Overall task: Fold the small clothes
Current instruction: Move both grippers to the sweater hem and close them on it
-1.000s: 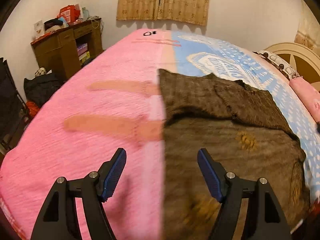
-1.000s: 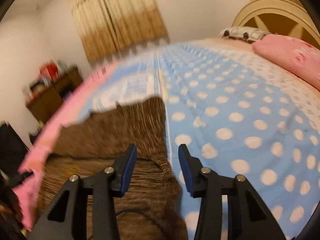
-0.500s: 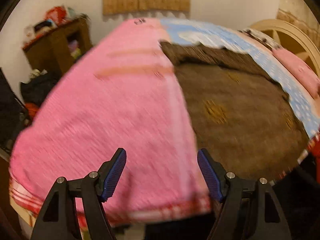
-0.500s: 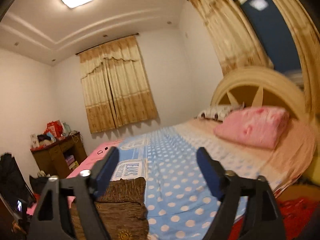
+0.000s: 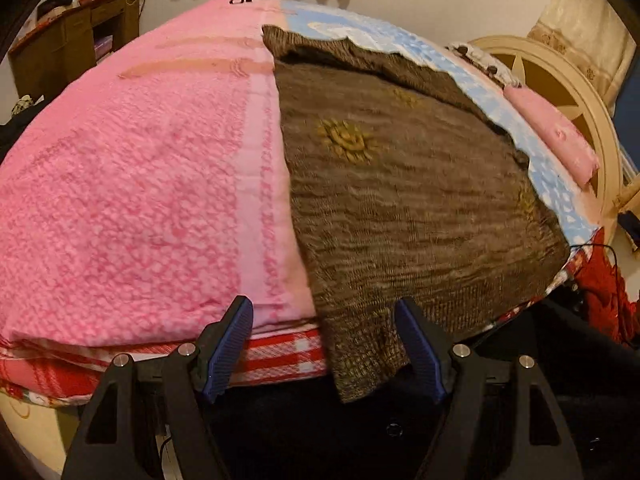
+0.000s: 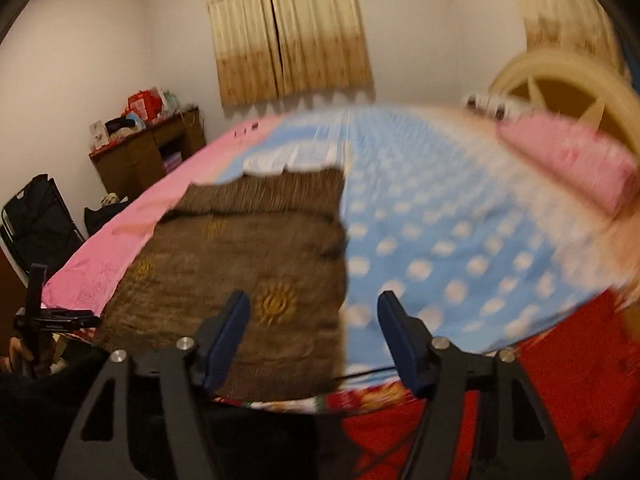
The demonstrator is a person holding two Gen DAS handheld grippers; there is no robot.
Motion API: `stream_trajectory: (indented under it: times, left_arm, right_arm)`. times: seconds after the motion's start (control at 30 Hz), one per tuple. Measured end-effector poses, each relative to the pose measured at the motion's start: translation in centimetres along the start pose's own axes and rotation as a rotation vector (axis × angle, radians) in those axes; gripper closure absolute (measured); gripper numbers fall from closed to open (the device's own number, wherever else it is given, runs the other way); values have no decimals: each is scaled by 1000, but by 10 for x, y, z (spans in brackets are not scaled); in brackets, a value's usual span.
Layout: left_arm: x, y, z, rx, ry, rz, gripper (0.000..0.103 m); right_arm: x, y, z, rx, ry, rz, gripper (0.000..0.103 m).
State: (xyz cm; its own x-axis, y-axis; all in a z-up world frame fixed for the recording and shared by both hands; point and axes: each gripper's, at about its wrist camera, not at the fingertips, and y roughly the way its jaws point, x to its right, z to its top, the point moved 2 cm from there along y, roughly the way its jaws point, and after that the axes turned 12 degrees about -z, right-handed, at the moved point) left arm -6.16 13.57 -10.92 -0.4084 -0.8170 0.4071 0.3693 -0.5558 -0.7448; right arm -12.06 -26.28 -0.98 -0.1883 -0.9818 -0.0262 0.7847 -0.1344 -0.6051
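A brown knitted garment (image 5: 400, 200) with gold sun motifs lies flat on the bed, its far part folded over. Its near hem corner (image 5: 360, 360) hangs over the bed's edge. My left gripper (image 5: 324, 336) is open at that edge. The hanging corner shows in the gap between its blue pads (image 5: 232, 340), and neither pad touches it. In the blurred right wrist view, my right gripper (image 6: 314, 320) hovers over the garment's (image 6: 248, 264) near right corner. Its jaws are closing, with cloth seen between them but not pinched.
A pink towel blanket (image 5: 140, 180) covers the bed's left half and a blue dotted sheet (image 6: 460, 240) the right. A pink pillow (image 5: 552, 136) lies by the cream headboard (image 5: 568, 80). A wooden desk (image 5: 72, 40) and a black chair (image 6: 36, 216) stand at the left. Red cloth (image 6: 560, 380) lies beside the bed.
The left gripper pulled back and lower, from over the garment to the bed's near edge. The right gripper swung up toward the room, widened, then came down at the garment's near right corner.
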Motion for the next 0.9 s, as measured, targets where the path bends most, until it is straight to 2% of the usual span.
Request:
stream_trajectory:
  times: [0.1, 0.2, 0.27, 0.33, 0.4, 0.47, 0.6, 0.63, 0.67, 0.73, 0.77, 0.8, 0.83, 0.9]
  left_arm:
    - [11, 2, -2, -1, 62, -4, 29]
    - [17, 5, -3, -3, 79, -34, 29]
    - [21, 11, -4, -13, 92, -28, 31]
    - [22, 13, -5, -17, 108, -14, 32]
    - [24, 13, -5, -14, 103, -35, 34]
    - [23, 16, -4, -28, 75, -78, 48]
    - [22, 16, -7, -28, 64, -80, 48]
    - [22, 15, -6, -23, 61, -79, 52]
    - [21, 14, -6, -21, 56, -76, 59]
    - [17, 15, -7, -26, 40, -75, 69]
    - [15, 15, -7, -25, 28, -71, 73]
    - [14, 16, -7, -28, 21, -77, 74]
    - [13, 17, -8, -35, 16, -88, 78]
    - [15, 16, -8, -43, 19, -95, 85]
  right_arm:
    - [1, 28, -19, -101, 7, -8, 35]
    - [0, 46, -36, -182, -24, -36, 35]
    - [2, 53, -42, -214, -38, -55, 35]
    - [1, 55, -47, -240, -31, -59, 35]
    - [4, 60, -51, -264, -24, -58, 35]
    - [4, 66, -52, -278, -29, -68, 35]
    - [-5, 75, -44, -272, -38, -47, 35]
    - [-8, 81, -43, -279, -42, -47, 35]
    - [-10, 86, -43, -290, -41, -36, 38]
    - [-16, 98, -49, -342, -39, 11, 56]
    - [-19, 104, -54, -380, -48, 18, 70]
    - [-23, 110, -62, -421, -72, -2, 76]
    - [-25, 109, -64, -419, -95, -20, 77]
    - [-29, 100, -61, -393, -109, 8, 91]
